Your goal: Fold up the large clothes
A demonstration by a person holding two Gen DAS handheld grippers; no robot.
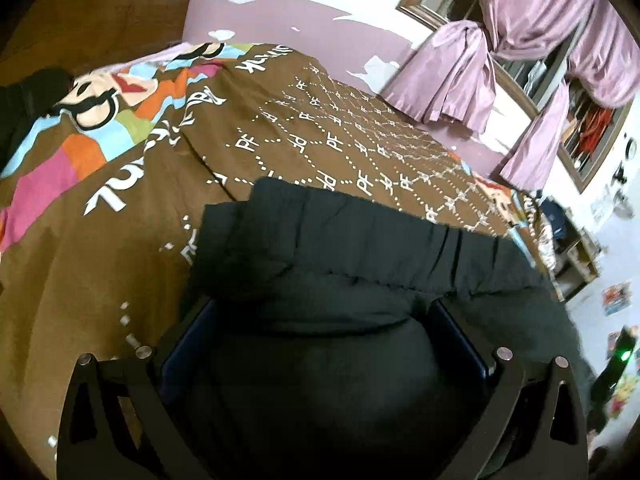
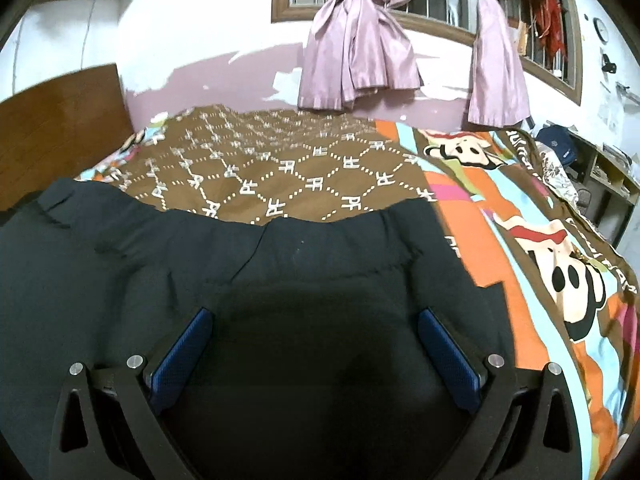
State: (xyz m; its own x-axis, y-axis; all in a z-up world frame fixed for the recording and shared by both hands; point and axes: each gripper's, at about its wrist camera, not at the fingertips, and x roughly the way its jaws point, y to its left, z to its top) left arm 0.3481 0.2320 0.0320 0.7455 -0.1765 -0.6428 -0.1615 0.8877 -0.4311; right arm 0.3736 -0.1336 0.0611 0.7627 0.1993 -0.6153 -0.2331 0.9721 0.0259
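A: Where are the pants (image 2: 280, 264)?

B: They lie flat on the bed (image 2: 320, 168). The stretchy top edge is just past both sets of jaws. Dark cloth fills the gap between the jaws in both views.

A: Are the jaws holding it?

B: No. The left gripper (image 1: 320, 312) is wide open, with the pants (image 1: 360, 248) under it and nothing pinched. The right gripper (image 2: 316, 320) is wide open too, and its blue pads (image 2: 184, 344) show bare.

A: So which step is this?

B: It looks like the start of a fold, or a pause between folds. Next, each gripper likely has to go down to an edge, close on the cloth, and lift it over.

A: What is around them?

B: A brown bed cover with white letters and monkey faces. Past the jaws hang pink curtains (image 2: 352, 52) by a window (image 2: 440, 4). A wooden headboard (image 2: 60, 120) sits off to the left, and shelves (image 2: 600, 176) to the right.
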